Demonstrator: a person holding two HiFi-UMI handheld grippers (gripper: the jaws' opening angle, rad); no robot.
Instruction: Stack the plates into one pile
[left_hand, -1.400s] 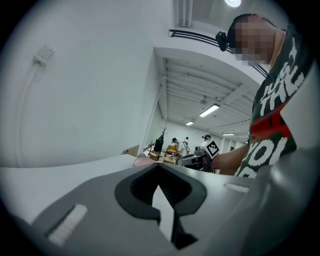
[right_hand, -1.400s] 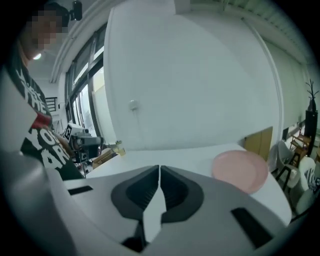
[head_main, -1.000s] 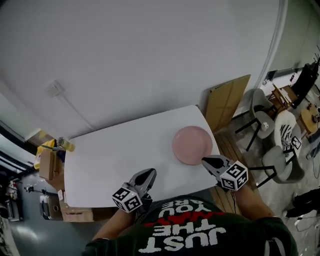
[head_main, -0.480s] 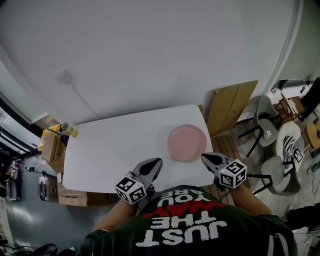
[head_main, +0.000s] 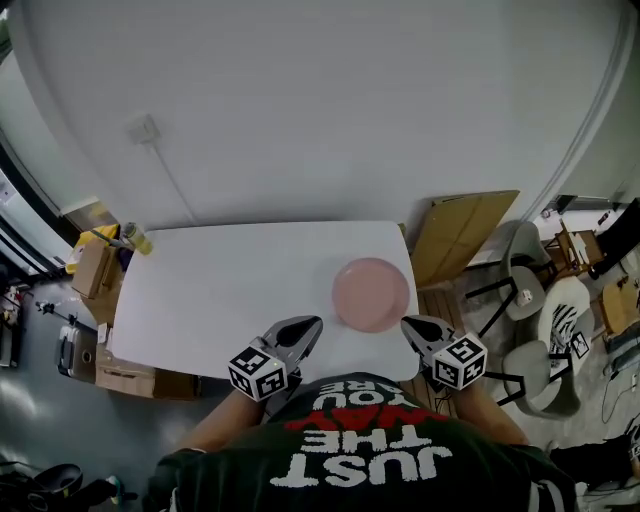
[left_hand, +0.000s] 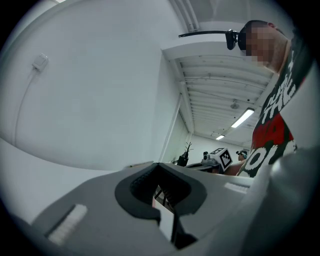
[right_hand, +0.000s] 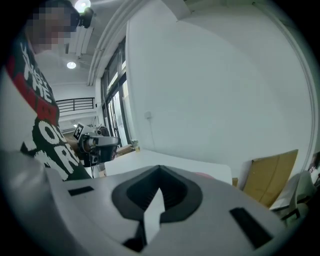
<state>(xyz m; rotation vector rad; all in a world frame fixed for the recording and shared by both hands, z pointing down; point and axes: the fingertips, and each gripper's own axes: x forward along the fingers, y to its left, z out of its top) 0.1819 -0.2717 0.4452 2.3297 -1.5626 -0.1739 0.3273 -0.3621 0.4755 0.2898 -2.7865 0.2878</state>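
Observation:
A pink plate pile (head_main: 370, 293) lies on the right part of the white table (head_main: 230, 290) in the head view. My left gripper (head_main: 306, 328) hovers at the table's near edge, left of the pile, shut with nothing in it. At the near right corner my right gripper (head_main: 411, 327) is also shut and empty, just right of and nearer than the pile. In the left gripper view the jaws (left_hand: 162, 192) are closed, and the right gripper's marker cube (left_hand: 223, 157) shows beyond. The right gripper view shows closed jaws (right_hand: 159, 192) and a sliver of the pink pile (right_hand: 202, 175).
A cardboard sheet (head_main: 460, 235) leans by the table's right end, with grey chairs (head_main: 530, 280) beyond it. Boxes and a yellow bottle (head_main: 135, 238) sit at the table's left end. A white wall (head_main: 320, 110) rises behind the table.
The view has shifted, so the table and plates sit lower and more centred. Both grippers stay near the table's front edge; the right one has drawn slightly back from the pile.

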